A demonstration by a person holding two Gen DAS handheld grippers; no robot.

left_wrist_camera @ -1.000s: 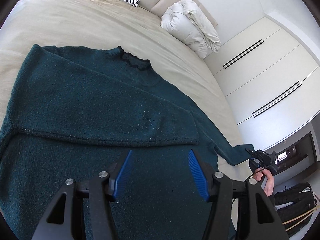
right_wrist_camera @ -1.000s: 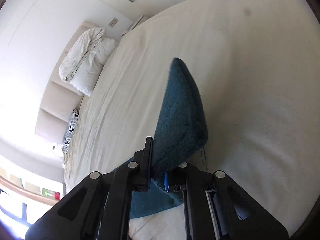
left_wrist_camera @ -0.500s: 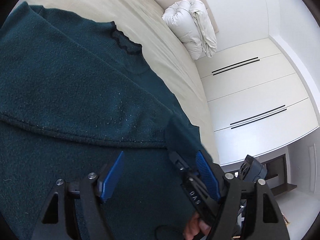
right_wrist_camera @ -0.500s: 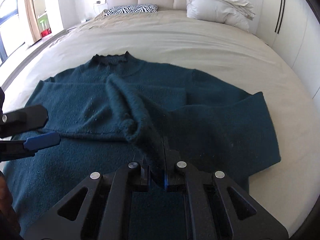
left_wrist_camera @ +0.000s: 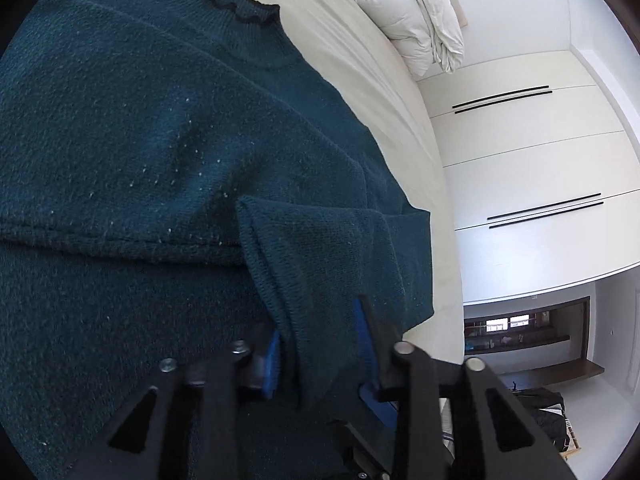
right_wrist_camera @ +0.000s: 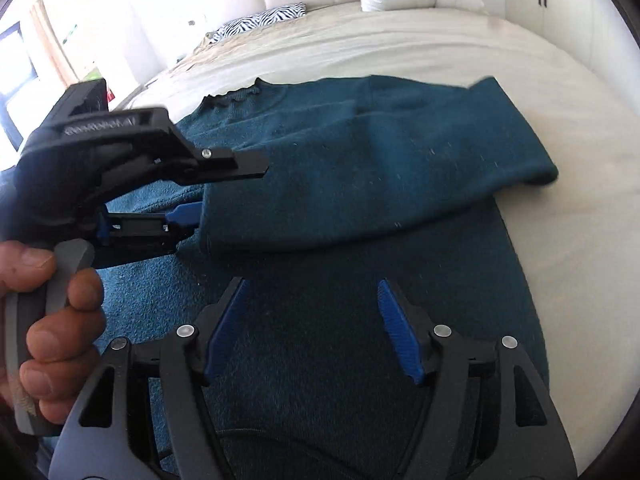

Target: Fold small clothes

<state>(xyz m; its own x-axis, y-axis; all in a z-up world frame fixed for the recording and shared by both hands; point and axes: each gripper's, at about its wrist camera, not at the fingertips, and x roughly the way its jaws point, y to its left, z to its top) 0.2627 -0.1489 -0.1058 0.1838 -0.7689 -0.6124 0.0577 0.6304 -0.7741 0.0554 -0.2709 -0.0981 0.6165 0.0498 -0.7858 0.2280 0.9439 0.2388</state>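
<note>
A dark teal sweater (left_wrist_camera: 160, 120) lies flat on the bed, its ruffled collar (left_wrist_camera: 240, 8) pointing away. One sleeve (right_wrist_camera: 360, 184) is folded across the chest. My left gripper (left_wrist_camera: 318, 350) is closing, and its blue pads press on the cuff of that sleeve (left_wrist_camera: 332, 248). In the right wrist view the left gripper (right_wrist_camera: 216, 192) comes in from the left, held by a hand (right_wrist_camera: 52, 300), with the cuff edge between its fingers. My right gripper (right_wrist_camera: 310, 282) hovers over the sweater's lower body (right_wrist_camera: 360, 320); its jaws are opening and nothing is between them.
The cream bed sheet (right_wrist_camera: 400, 40) surrounds the sweater. A rolled white duvet (left_wrist_camera: 412, 8) and a zebra pillow (right_wrist_camera: 264, 20) lie at the headboard. White wardrobe doors (left_wrist_camera: 520, 140) stand beyond the bed's right edge.
The right gripper carried the sleeve over the chest, let go of it and opened. The left gripper moved onto the cuff and closed from wide open onto it.
</note>
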